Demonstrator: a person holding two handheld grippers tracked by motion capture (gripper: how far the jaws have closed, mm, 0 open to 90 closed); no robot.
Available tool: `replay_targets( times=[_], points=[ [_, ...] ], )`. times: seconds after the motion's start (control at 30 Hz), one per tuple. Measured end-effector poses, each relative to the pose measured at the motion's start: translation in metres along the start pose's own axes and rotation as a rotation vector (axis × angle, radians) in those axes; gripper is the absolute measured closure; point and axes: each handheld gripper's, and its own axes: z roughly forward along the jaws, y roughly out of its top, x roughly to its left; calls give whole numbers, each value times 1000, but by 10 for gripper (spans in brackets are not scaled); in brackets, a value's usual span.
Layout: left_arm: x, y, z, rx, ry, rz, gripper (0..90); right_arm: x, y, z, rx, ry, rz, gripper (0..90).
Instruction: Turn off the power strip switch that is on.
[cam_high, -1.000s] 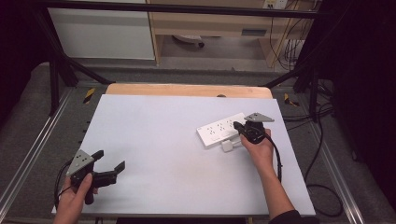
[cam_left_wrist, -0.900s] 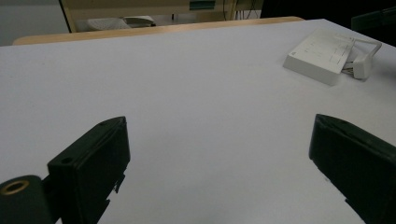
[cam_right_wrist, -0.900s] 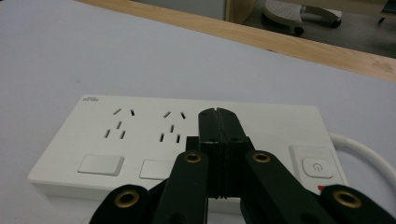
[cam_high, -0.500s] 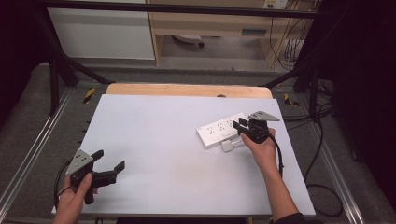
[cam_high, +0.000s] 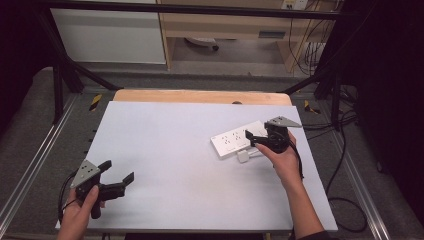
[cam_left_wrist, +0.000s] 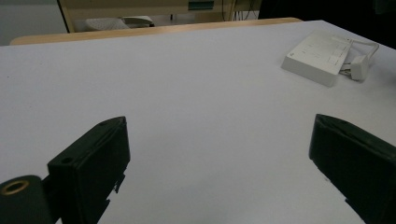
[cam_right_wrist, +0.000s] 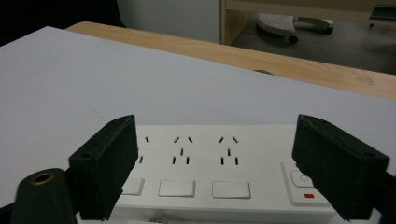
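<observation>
While both tools gape empty, right gripper view reveals the strip's (cam_right_wrist: 219, 172) red indicator (cam_right_wrist: 308, 196).

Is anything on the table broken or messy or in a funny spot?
Nothing looks broken or spilled. The white power strip lies flat but slanted to the table edges, its plug loose beside it, plugged into nothing. Both grippers are open.
</observation>
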Motion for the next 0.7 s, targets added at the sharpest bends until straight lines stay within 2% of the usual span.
replay_targets(
  times=[0.13, 0.2, 0.3, 0.7],
  points=[
    [0, 0, 0, -4, 2, 4, 50, 3, 3, -3, 2, 0, 12, 72],
    [0, 0, 0, -5, 0, 0, 50, 5, 3, -5, 2, -12, 0, 60],
    [0, 0, 0, 1, -1, 0, 50, 9, 5, -8, -28, -31, -10, 59],
    [0, 0, -1, -6, -4, 1, 50, 12, 11, -32, -57, -2, 4, 31]
  ],
)
